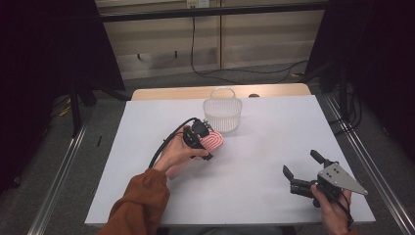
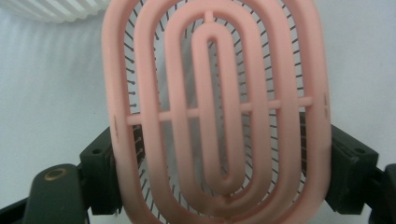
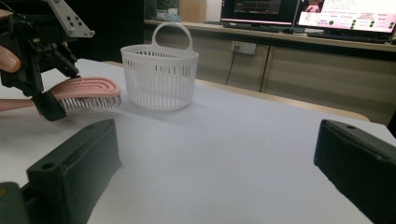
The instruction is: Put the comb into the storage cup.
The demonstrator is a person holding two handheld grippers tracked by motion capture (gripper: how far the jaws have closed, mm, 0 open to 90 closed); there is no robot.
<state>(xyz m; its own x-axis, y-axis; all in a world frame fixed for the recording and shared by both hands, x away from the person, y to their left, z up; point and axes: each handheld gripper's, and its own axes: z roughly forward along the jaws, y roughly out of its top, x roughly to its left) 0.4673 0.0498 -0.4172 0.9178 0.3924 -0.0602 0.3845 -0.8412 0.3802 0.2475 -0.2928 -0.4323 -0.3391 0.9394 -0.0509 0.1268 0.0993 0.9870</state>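
Observation:
A pink oval hairbrush (image 1: 214, 141) with concentric ribs and thin bristles is held just above the white table (image 1: 147, 147), left of centre. My left gripper (image 1: 207, 142) is shut on it. In the left gripper view, the black jaws press both long sides of the hairbrush (image 2: 219, 112) near its lower end. A white slatted basket (image 1: 222, 115) with a loop handle stands just behind the brush. My right gripper (image 1: 300, 163) rests near the front right of the table, open with nothing between its jaws. From the right gripper view, the hairbrush (image 3: 86, 91) hangs level, bristles down, beside the basket (image 3: 159, 77).
The white table top ends in a wooden strip (image 1: 171, 92) at the far edge. Metal rails (image 1: 58, 171) run along both sides of the table. Monitors (image 3: 299, 11) stand on a counter behind the table in the right gripper view.

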